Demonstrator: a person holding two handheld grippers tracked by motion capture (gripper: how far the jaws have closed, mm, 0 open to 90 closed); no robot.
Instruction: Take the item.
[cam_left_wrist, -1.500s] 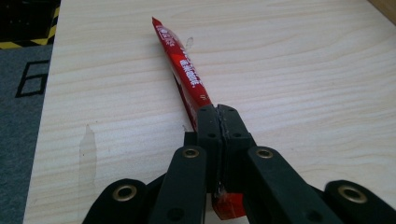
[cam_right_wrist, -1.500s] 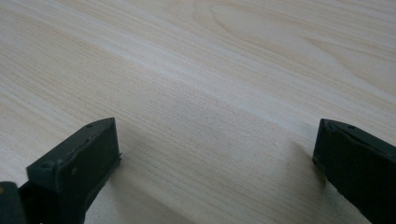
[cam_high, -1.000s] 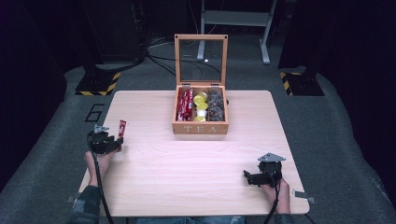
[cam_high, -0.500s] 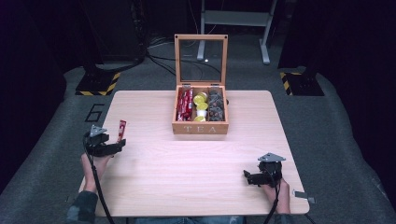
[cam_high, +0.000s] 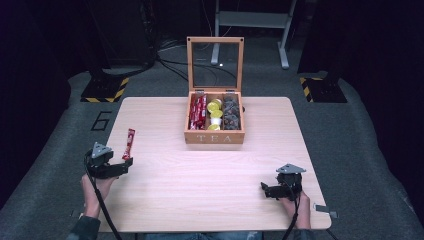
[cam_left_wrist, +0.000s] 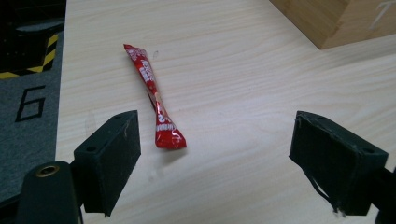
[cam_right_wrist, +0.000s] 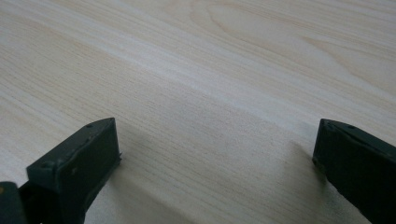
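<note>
A red stick packet (cam_high: 129, 143) lies flat on the wooden table (cam_high: 200, 175) near its left edge. In the left gripper view the packet (cam_left_wrist: 154, 98) lies just ahead of the left jaw, untouched. My left gripper (cam_high: 122, 167) hovers just short of it, open and holding nothing; its wide jaws frame bare wood (cam_left_wrist: 215, 149). My right gripper (cam_high: 265, 190) rests low near the front right of the table, open and holding nothing, with only wood grain between its jaws (cam_right_wrist: 215, 158).
A wooden tea box (cam_high: 214, 136) stands at the table's far middle with its glass lid (cam_high: 215, 60) upright. Its compartments hold red packets, yellow pods and dark items. A corner of the box (cam_left_wrist: 336, 18) shows in the left gripper view. Grey floor with a "6" (cam_high: 101, 120) lies to the left.
My left gripper has drawn back toward the near edge, away from the red packet, which stays on the table. The right gripper has not moved.
</note>
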